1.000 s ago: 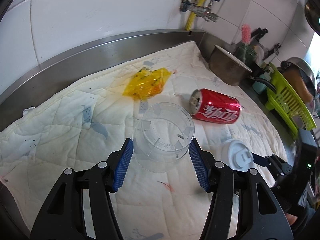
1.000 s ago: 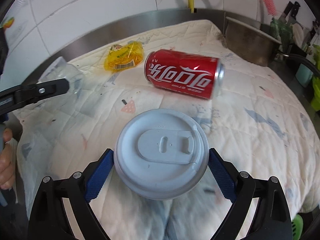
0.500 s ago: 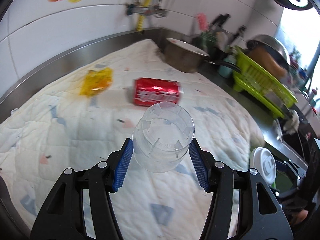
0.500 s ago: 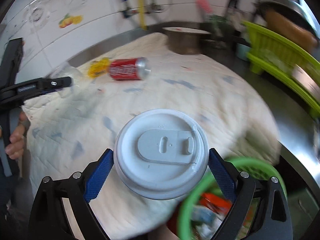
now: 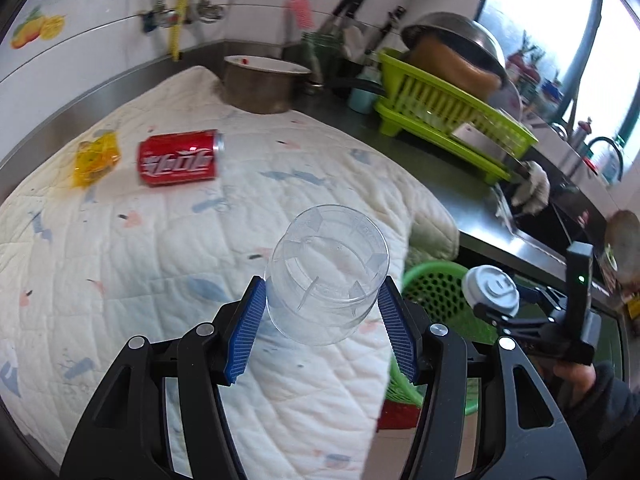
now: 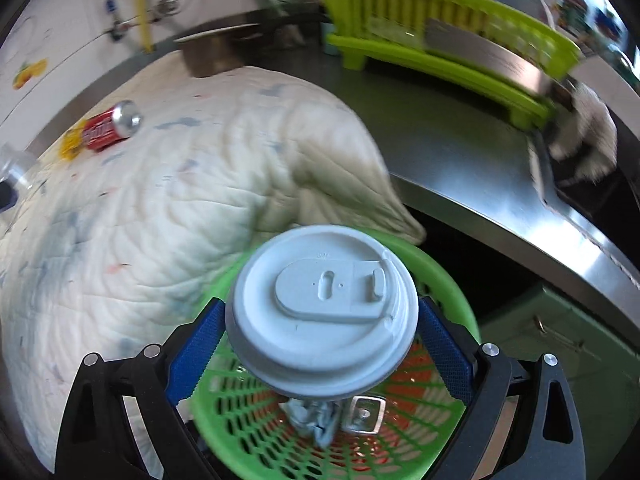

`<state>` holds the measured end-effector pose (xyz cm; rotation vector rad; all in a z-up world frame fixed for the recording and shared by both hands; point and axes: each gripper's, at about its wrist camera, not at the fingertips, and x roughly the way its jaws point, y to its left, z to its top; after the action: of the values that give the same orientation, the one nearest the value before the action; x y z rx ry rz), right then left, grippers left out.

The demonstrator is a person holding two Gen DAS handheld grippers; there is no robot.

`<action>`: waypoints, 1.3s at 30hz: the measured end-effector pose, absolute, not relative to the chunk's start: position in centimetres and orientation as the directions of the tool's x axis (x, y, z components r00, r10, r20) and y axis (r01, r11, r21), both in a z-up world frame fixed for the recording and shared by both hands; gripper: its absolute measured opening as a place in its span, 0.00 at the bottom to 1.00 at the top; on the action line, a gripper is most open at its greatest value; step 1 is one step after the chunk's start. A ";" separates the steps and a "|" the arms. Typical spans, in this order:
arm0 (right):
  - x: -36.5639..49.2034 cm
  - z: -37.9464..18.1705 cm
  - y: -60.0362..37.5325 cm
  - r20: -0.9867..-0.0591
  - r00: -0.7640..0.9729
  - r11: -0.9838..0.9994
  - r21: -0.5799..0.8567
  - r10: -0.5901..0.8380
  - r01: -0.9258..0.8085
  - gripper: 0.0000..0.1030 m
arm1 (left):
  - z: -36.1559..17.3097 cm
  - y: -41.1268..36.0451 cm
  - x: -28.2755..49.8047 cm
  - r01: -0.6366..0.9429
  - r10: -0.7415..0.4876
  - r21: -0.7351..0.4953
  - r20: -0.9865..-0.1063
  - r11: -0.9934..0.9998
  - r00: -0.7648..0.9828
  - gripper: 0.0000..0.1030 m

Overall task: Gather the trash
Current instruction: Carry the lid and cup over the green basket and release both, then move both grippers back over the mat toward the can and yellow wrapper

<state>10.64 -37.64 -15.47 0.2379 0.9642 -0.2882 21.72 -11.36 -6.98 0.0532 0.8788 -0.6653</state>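
The left gripper [image 5: 322, 312] has its blue ribbed pads clamped on a clear plastic cup [image 5: 328, 274], a smooth, thin-walled cylinder seen bottom-first, with small moulded ribs around its base. The right gripper [image 6: 320, 344] is closed the same way on a white paper cup with a lid [image 6: 322, 314]; the lid is a matte disc with a raised oval panel and a sip slot, and it hides the cup body from that camera.

Directly beneath and beyond the right jaws sits a green plastic mesh basket [image 6: 448, 276], round, with an open lattice wall. Inside it lie a crumpled grey-blue scrap [image 6: 316, 420], a small square metallic piece [image 6: 364, 412] and something red-orange showing through the mesh. In the left view the same basket lies just right of the jaws, past the hanging edge of the cloth.

Ahead and left of the left jaws, a red soda can [image 5: 180, 159] lies on its side on a white quilted cloth [image 5: 120, 260] printed with small blue and pink shapes. A crumpled yellow wrapper [image 5: 96, 158] lies just beside the can's base end.

The cloth covers a stainless steel counter [image 6: 460, 152] against a white tiled wall. Farther ahead stand a metal pot [image 5: 262, 86] and a lime-green dish rack [image 5: 448, 114] holding an upturned steel bowl
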 end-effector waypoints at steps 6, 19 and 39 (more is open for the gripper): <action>8.1 -15.4 -39.5 -0.826 0.542 0.917 0.087 -0.152 0.390 0.89 | -7.4 -15.4 19.5 0.630 -0.544 -0.213 -0.741 0.746 0.394 0.55; 2.4 -11.1 -40.3 -0.750 0.638 0.896 0.146 -0.176 0.419 0.89 | -11.4 -23.7 15.8 0.720 -0.540 -0.231 -0.809 0.654 0.231 0.56; 0.4 -8.4 -40.3 -0.690 0.703 0.894 0.192 -0.170 0.404 0.90 | -14.2 -26.4 14.6 0.725 -0.492 -0.246 -0.858 0.644 0.146 0.74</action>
<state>0.39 -40.31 -8.41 0.3442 0.7251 -0.3263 14.61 -26.44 -14.20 0.2487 1.1191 -0.8889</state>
